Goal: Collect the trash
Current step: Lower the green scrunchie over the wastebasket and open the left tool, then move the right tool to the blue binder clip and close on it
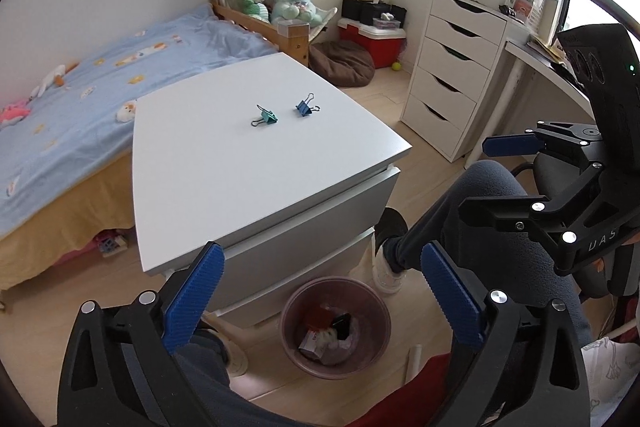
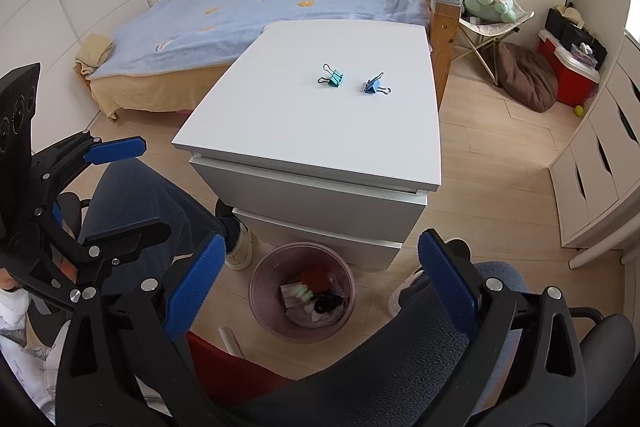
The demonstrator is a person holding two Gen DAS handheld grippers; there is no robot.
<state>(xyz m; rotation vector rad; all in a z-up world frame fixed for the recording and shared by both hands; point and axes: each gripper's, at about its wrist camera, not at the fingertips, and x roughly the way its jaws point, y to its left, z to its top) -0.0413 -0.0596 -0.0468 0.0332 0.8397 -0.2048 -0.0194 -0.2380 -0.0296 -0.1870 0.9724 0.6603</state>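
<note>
Both claws are wide open and hold nothing: the left claw (image 1: pixel 320 291) and the right claw (image 2: pixel 320 287) hang above the pink trash bin (image 1: pixel 335 327) on the floor, with trash inside.

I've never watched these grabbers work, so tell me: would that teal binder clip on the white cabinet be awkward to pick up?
Probably a little. The teal binder clip looks small and light, so a nudge would likely slide it across the smooth white cabinet top. It lies on its side with wire handles splayed, so it shouldn't roll. Its body looks stiff and should stand being squeezed, though the thin handles could slip from the pads.
</note>
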